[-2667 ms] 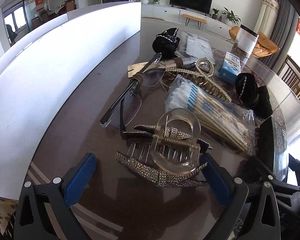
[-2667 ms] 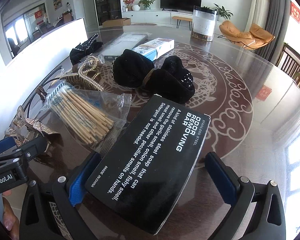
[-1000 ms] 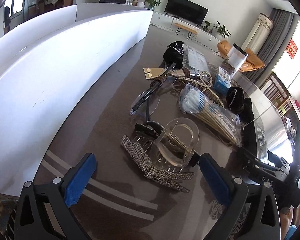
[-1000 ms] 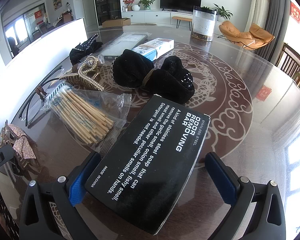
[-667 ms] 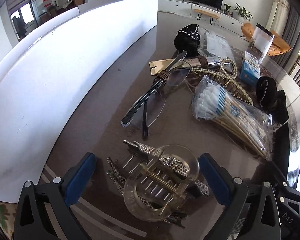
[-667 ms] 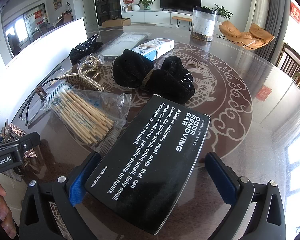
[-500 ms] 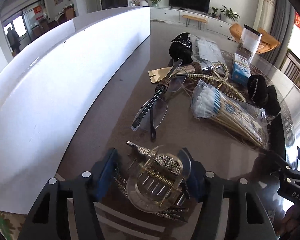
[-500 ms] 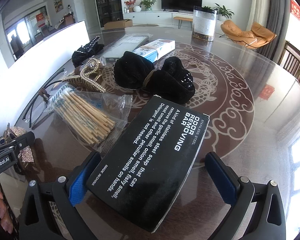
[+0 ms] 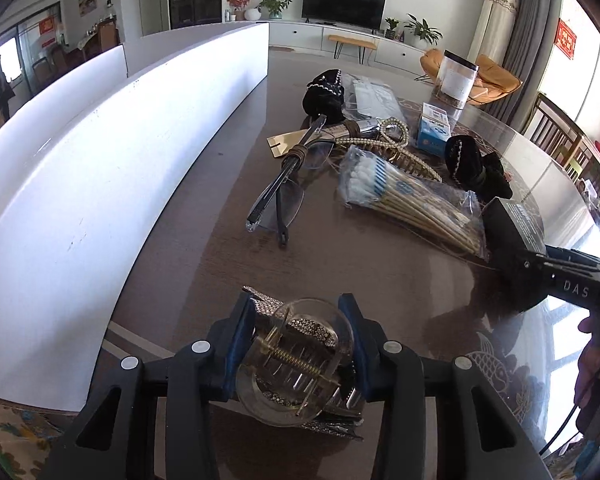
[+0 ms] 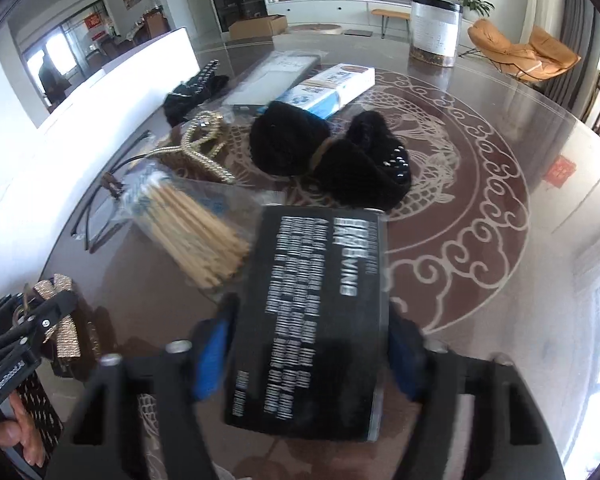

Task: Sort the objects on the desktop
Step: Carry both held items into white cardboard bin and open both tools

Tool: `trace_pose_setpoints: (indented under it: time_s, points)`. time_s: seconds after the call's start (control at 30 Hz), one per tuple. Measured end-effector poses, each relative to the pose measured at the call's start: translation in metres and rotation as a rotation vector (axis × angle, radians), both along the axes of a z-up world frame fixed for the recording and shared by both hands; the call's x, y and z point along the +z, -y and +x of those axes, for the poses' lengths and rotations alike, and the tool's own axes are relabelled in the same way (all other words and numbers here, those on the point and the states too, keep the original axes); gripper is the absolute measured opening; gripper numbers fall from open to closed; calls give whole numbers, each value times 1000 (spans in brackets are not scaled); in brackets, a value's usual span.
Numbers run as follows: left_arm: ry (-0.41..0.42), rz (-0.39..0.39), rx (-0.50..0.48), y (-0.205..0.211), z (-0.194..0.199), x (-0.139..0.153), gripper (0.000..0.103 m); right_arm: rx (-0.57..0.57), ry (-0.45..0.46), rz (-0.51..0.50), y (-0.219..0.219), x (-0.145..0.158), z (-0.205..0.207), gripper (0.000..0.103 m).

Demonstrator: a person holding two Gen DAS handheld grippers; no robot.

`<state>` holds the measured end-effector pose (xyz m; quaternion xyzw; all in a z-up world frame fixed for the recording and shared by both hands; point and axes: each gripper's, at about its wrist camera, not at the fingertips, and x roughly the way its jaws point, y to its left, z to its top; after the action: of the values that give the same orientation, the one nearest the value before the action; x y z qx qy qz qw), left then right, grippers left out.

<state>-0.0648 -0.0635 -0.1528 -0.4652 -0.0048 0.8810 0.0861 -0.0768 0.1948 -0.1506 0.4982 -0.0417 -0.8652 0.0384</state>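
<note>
Between blue jaws, clear round hair claw (image 9: 296, 360), matte black box (image 10: 320, 312)

Left gripper (image 9: 298, 344), bottom centre: blue pads closed on a clear hair claw (image 9: 296, 364), a rhinestone clip (image 9: 300, 326) caught with it. Centre: glasses (image 9: 284, 196), folded, on the brown table (image 9: 228, 272). Right of centre: bagged cotton swabs (image 9: 408, 196); pearl claw (image 9: 384, 140) just above them. Upper centre: black scrunchie (image 9: 324, 96). Upper right: blue-white carton (image 9: 434, 130), clear canister (image 9: 456, 78). Right edge: black box (image 9: 512, 226), right gripper (image 9: 568, 284) reaching to it. Left: white partition (image 9: 112, 152).
</note>
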Motion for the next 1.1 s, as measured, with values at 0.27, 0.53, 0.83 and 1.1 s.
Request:
trace_pose_setpoints:
  time_s: [0.27, 0.53, 0.83, 1.1]
  points:
    - [-10, 147, -30, 13, 12, 25, 42, -48, 24, -85, -50, 23, 28, 59]
    - [-119, 257, 21, 66, -12, 122, 42, 45, -93, -171, -26, 105, -9, 59]
    - [-45, 78, 276, 194, -92, 131, 42, 338, -200, -331, 179, 175, -127, 59]
    - [157, 9, 370, 224, -131, 64, 45, 518, -25, -156, 358, 91, -210, 60]
